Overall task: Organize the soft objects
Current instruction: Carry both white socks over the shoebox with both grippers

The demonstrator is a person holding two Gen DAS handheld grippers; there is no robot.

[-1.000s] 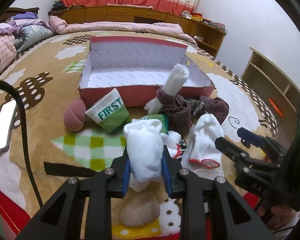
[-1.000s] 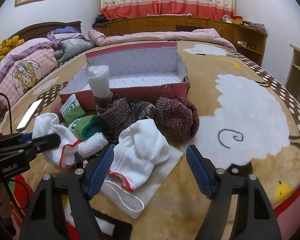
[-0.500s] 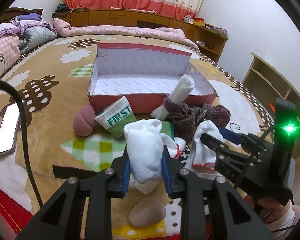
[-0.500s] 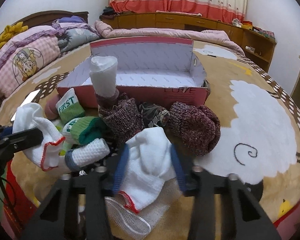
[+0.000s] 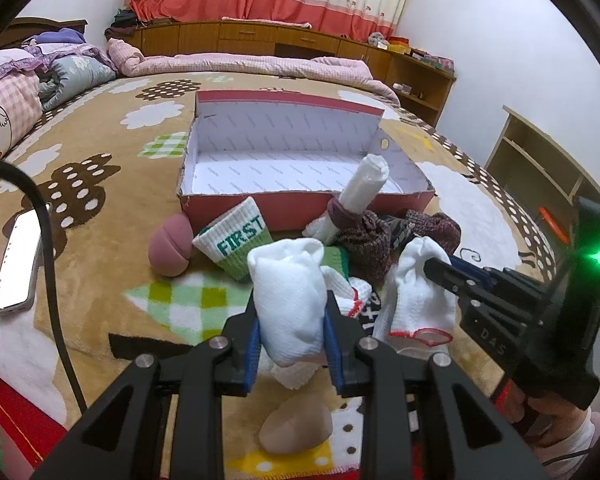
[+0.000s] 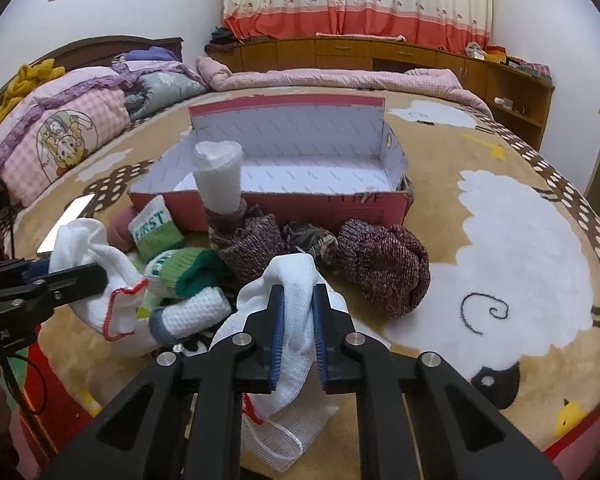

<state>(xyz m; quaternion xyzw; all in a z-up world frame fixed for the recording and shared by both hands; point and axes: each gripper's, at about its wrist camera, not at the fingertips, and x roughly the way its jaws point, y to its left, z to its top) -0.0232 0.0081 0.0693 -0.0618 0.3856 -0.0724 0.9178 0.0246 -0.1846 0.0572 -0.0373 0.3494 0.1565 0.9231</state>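
My left gripper is shut on a white sock and holds it above the blanket; it also shows in the right wrist view. My right gripper is shut on a second white sock with red trim, seen from the left wrist view. Behind them lies a pile of socks: a green and white "FIRST" sock, maroon knit socks, a rolled white sock standing up. An open red shoebox with a white inside stands behind the pile.
A phone lies on the blanket at the left, with a black cable across it. A pink sock ball and a beige sock ball lie near the pile. Folded quilts sit at the far left, shelves at the right.
My right gripper has closed on the white sock with red trim and lifted it. My left gripper still holds its white sock, slightly raised.
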